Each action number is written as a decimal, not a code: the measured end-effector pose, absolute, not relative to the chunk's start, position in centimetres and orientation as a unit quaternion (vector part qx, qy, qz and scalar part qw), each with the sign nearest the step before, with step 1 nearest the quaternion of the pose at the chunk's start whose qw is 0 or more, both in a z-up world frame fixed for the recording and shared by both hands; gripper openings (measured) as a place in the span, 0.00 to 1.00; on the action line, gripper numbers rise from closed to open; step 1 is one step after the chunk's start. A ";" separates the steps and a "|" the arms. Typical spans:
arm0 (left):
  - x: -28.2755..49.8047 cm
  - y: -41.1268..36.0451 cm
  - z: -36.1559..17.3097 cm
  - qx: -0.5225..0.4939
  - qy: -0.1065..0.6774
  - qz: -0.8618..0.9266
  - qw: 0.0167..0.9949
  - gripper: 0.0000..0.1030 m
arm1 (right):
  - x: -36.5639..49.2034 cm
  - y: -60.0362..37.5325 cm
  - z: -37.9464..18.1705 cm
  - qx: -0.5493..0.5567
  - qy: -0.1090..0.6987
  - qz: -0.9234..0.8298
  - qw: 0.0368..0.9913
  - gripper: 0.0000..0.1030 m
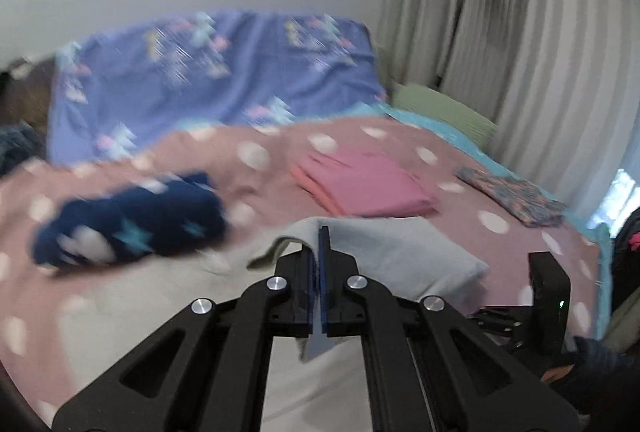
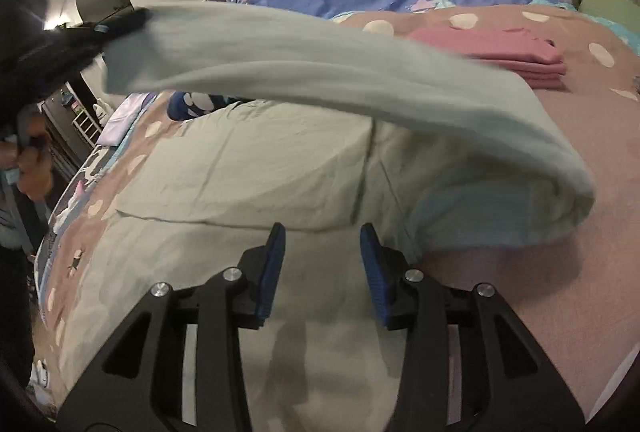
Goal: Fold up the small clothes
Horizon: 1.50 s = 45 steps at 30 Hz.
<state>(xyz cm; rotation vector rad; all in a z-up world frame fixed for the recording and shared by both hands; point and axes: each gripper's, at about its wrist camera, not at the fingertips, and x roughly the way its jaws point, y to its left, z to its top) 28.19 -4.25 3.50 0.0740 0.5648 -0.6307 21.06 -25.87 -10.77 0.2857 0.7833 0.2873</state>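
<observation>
A pale grey-green garment point(image 2: 248, 168) lies spread on the bed. My left gripper point(image 1: 320, 252) is shut on one edge of the garment point(image 1: 396, 252) and holds that part lifted, so it arcs over the rest point(image 2: 320, 60). The left gripper shows in the right wrist view point(image 2: 116, 24) at the upper left, blurred. My right gripper point(image 2: 322, 244) is open and empty, low over the flat part of the garment. The right gripper's body shows at the right of the left wrist view point(image 1: 548, 296).
The bed has a mauve cover with white dots point(image 1: 256, 160). A folded pink stack point(image 1: 360, 180) and a folded patterned piece point(image 1: 516, 196) lie further back. A crumpled navy garment point(image 1: 128, 220) lies at left. A blue tree-print sheet point(image 1: 224, 80), a green pillow point(image 1: 440, 108) and curtains point(image 1: 520, 52) stand behind.
</observation>
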 end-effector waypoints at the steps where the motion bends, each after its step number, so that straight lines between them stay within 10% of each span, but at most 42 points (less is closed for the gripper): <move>1: 28.3 -3.3 3.8 0.037 0.273 -0.295 0.915 0.02 | 21.5 -25.5 -10.5 0.136 0.375 0.145 0.906 0.34; 10: 30.7 9.1 -0.1 0.013 0.328 -0.148 0.933 0.02 | 24.3 -23.3 -13.6 0.131 0.420 0.111 0.891 0.20; 13: 31.5 12.5 -3.2 -0.006 0.362 -0.126 0.923 0.02 | 23.4 -23.6 -13.0 0.141 0.426 0.130 0.884 0.38; 25: 30.6 16.5 -5.6 -0.046 0.367 -0.106 0.923 0.02 | 20.6 -24.3 -13.0 0.099 0.413 0.136 0.895 0.46; 35: 30.9 16.3 -12.7 -0.026 0.452 -0.111 0.885 0.46 | 20.1 -23.7 -12.8 0.076 0.415 0.134 0.897 0.51; 45: 32.9 16.4 -10.3 -0.067 0.432 -0.120 0.892 0.46 | 21.8 -27.5 -7.5 0.123 0.378 0.108 0.911 0.51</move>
